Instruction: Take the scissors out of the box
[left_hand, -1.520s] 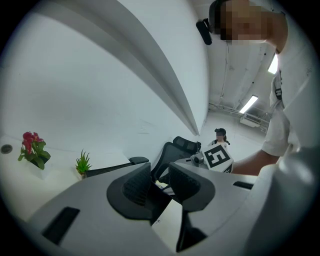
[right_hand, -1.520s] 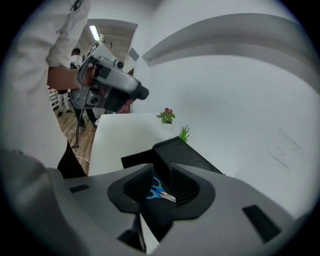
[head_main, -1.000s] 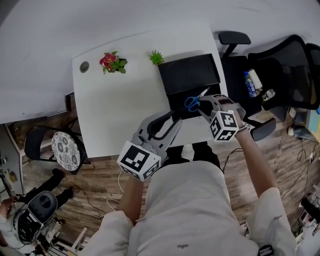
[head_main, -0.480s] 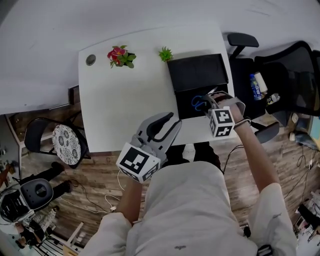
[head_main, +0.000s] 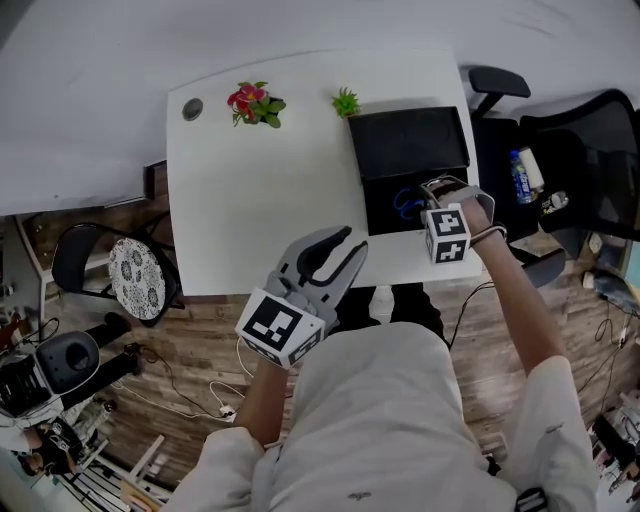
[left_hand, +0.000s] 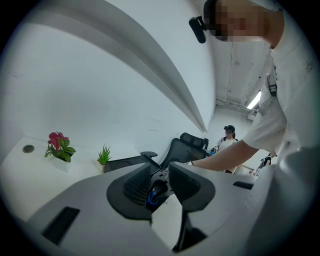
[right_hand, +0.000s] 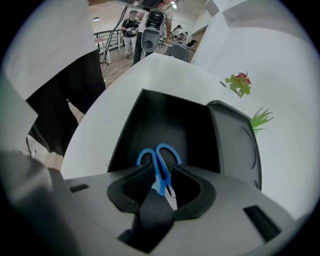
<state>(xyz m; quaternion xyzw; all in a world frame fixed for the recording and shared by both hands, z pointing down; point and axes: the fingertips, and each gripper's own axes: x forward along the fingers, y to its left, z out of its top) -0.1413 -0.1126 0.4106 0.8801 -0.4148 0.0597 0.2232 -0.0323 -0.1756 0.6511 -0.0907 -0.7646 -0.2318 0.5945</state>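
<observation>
Blue-handled scissors (right_hand: 159, 159) are between the pads of my right gripper (right_hand: 162, 176), handles down inside the open black box (right_hand: 125, 135) and the blade running back between the jaws. In the head view the right gripper (head_main: 428, 193) points steeply down into the box (head_main: 385, 215) at the table's right front corner, with the scissors (head_main: 405, 203) just visible as a blue spot. The box's lid (head_main: 408, 140) lies folded back behind it. My left gripper (head_main: 350, 242) hovers open over the table's front edge, nothing between its fingers (left_hand: 135, 185).
On the white table (head_main: 260, 200), a pink flower pot (head_main: 255, 103) and a small green plant (head_main: 346, 102) stand along the far edge, near a round cable hole (head_main: 192, 108). A black office chair (head_main: 570, 160) stands right of the table. A patterned stool (head_main: 135, 275) is on the left.
My right gripper has sunk with the scissors from above the box down into it, and the wrist has rolled. The left gripper has stayed about where it was.
</observation>
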